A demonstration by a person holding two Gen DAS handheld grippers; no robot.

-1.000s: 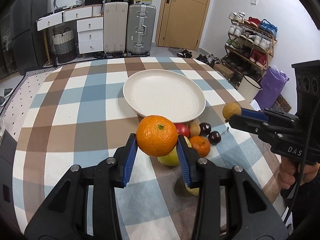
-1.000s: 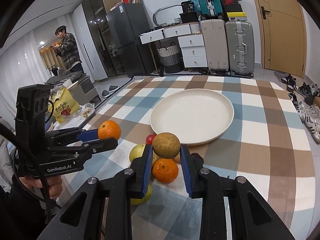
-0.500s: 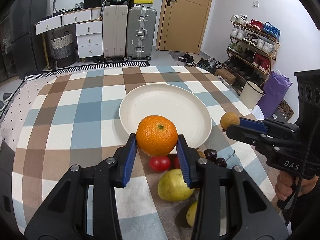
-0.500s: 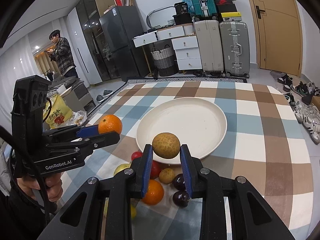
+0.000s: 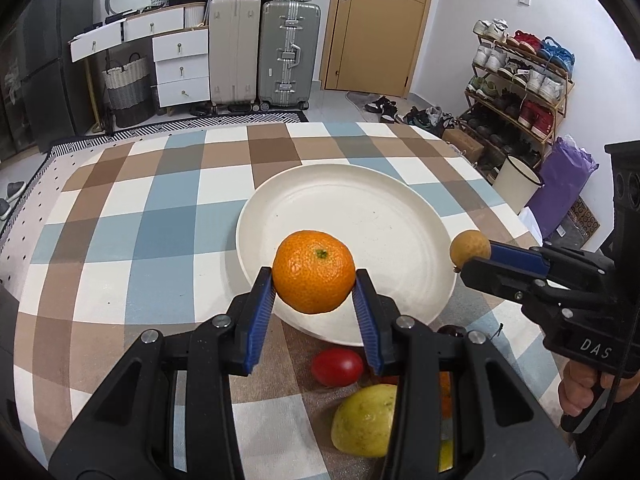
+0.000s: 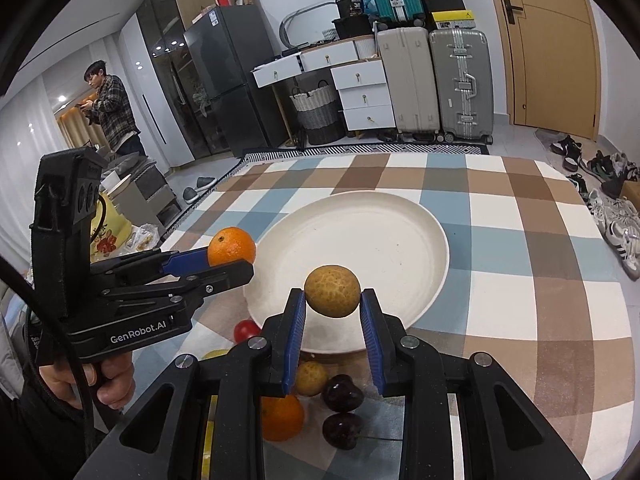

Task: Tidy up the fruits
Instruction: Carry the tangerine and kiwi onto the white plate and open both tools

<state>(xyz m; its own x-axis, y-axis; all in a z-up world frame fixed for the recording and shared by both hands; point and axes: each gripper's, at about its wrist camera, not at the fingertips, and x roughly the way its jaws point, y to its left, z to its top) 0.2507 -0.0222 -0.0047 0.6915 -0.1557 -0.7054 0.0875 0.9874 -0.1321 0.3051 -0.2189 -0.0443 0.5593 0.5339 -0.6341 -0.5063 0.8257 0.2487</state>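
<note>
Left wrist view centres on an orange [image 5: 314,271] clenched between the blue pads of the left claw [image 5: 314,280], held in the air over the near rim of a wide cream plate [image 5: 360,216]. At the right edge of that view the right claw [image 5: 476,258] grasps a small tan, rough-skinned fruit [image 5: 469,248] at its tips, above the plate's right rim.

From the right wrist view, the same tan fruit [image 6: 332,291] sits pinched between the right claw's pads [image 6: 332,300], above the plate's [image 6: 400,216] near edge, while the left claw [image 6: 236,260] holds the orange [image 6: 232,246] beside the plate's left rim.

Below both claws, loose fruit lies on the checked surface [image 5: 160,216] just short of the plate: a red tomato-like fruit [image 5: 337,367], a yellow-green pear-like fruit [image 5: 366,420], a second orange [image 6: 282,418], a second small tan fruit [image 6: 312,378] and two dark cherries [image 6: 343,394], the cherries close together and next to the tan one.

Behind the surface stand two suitcases [image 5: 288,54], a white drawer unit [image 5: 182,68] and a wooden door [image 5: 380,28]; a shoe rack [image 5: 520,84] lines the right wall. A person in a plaid shirt [image 6: 110,114] stands far left near a dark fridge [image 6: 224,80].
</note>
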